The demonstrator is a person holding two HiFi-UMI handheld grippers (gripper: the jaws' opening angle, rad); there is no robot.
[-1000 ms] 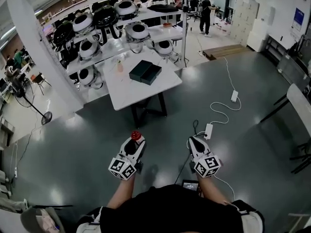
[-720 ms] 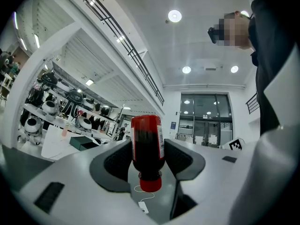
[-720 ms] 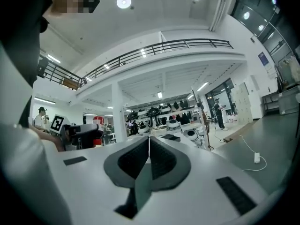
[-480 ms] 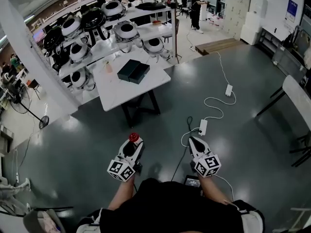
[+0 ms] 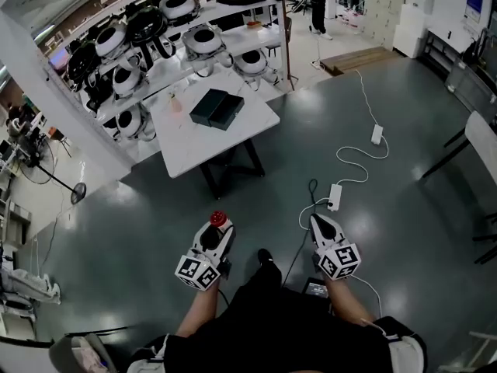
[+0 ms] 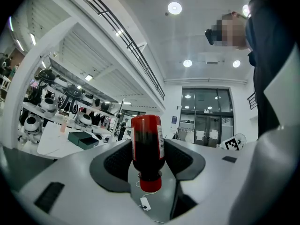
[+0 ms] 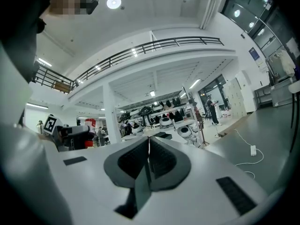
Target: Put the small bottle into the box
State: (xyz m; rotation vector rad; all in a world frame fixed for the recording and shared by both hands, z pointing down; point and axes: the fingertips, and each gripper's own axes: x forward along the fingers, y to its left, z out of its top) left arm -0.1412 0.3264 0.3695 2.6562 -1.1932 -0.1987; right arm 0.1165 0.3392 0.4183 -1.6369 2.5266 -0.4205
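My left tool (image 5: 216, 230) pinches the small bottle (image 5: 219, 218), which stands upright between its jaws. My right tool (image 5: 320, 225) is pressed together and empty. The dark box (image 5: 218, 109) sits on the table (image 5: 203, 148) straight ahead of the left tool, well apart.

white table (image 5: 208, 143), dark box (image 5: 218, 109) on top

Left gripper (image 5: 215, 233) and right gripper (image 5: 318, 222) held forward, side by side
Left clamped the small bottle (image 5: 219, 218); right's jaws were pressed together
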